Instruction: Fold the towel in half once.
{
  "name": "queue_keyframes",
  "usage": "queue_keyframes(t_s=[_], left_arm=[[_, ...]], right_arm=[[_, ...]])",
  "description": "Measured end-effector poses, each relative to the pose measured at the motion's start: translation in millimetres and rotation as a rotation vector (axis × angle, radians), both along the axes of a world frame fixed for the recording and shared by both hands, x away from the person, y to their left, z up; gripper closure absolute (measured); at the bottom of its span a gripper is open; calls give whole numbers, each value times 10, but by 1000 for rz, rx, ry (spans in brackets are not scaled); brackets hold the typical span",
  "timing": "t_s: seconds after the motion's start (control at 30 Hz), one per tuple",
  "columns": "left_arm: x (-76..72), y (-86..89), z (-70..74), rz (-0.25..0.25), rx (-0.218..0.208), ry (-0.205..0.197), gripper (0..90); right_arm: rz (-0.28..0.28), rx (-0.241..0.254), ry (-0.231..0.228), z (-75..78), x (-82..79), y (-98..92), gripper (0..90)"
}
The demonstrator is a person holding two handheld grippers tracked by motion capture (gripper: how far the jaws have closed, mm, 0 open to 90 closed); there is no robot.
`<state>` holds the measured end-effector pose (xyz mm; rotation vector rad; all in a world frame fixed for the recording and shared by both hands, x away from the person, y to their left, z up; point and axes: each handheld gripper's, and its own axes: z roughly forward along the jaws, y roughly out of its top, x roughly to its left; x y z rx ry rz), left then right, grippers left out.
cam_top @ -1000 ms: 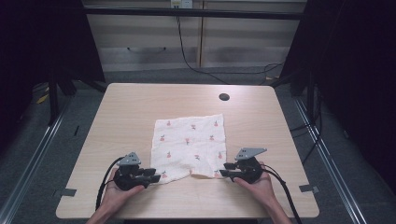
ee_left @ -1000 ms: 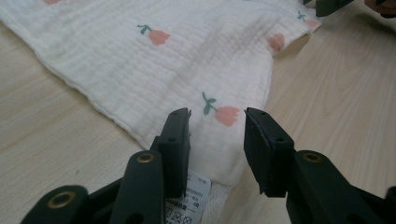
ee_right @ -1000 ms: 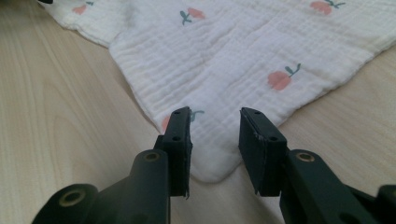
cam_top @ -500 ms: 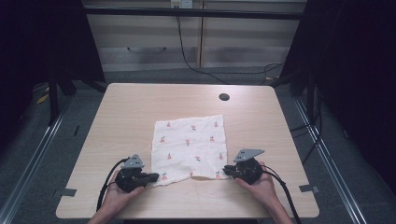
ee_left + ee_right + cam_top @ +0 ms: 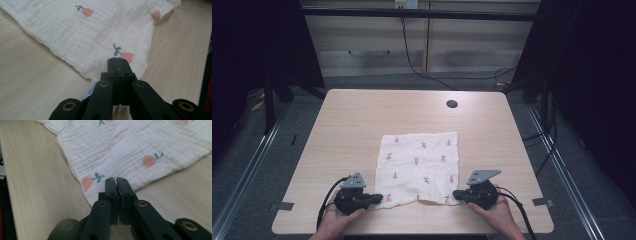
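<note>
High view: I am seeing the white flower-print cloth (image 5: 419,167) lying flat near the middle of the counter (image 5: 352,125). My left gripper (image 5: 374,199) is pinching its near left corner, fingers (image 5: 113,67) having just closed tight on the fabric. My right gripper (image 5: 457,194) is clamping the near right corner the same way, fingers (image 5: 123,187) having just come together on the hem.

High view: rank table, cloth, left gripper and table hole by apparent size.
1. table
2. cloth
3. left gripper, about level with the right gripper
4. table hole
</note>
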<state>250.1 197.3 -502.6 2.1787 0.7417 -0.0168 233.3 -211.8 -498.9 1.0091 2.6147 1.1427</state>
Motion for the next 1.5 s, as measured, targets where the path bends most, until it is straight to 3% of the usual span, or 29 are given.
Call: queue_keyframes(t_s=[0.27, 0.43, 0.53, 0.6, 0.67, 0.7, 0.77, 0.83, 0.9, 0.97, 1.13, 1.2, 1.3, 1.4, 1.5], left_arm=[[-215, 54, 21, -24, 9, 12, 899], [-289, 79, 25, -44, 6, 24, 898], [-306, 83, 30, -63, 8, 14, 889], [-305, 89, 47, -63, -27, 28, 863], [-281, 113, 84, -54, -57, 14, 849], [-248, 129, 116, -38, -93, 15, 842], [-164, 136, 168, -1, -104, 0, 818], [-58, 136, 190, 16, -111, -12, 748], [98, 96, 192, 46, -77, -41, 746], [249, 62, 191, 66, -109, -31, 710], [549, -82, 147, 76, -80, -28, 693], [650, -115, 99, 86, -79, -9, 683], [714, -149, 27, 97, -72, 1, 682], [692, -192, -16, 81, -24, -12, 676], [682, -180, -36, 97, -38, -17, 690]], right_arm=[[-2, 11, 20, 9, -265, -123, 877], [-1, -9, 0, 18, -374, -137, 877], [-3, -5, 16, 23, -393, -146, 873], [-6, 3, 31, 31, -376, -141, 861], [-2, 36, 34, 57, -362, -135, 839], [0, 56, 30, 78, -348, -139, 839], [-9, 83, 11, 147, -287, -152, 830], [-32, 83, -19, 218, -165, -166, 811], [-58, 73, -53, 275, -12, -162, 798], [-67, 88, -75, 333, 165, -153, 774], [-116, 73, -112, 399, 679, -140, 752], [-139, 58, -105, 382, 925, -149, 740], [-177, 73, -70, 307, 1193, -201, 724], [-224, 86, -52, 245, 1380, -253, 720], [-235, 50, -38, 188, 1536, -262, 725]])
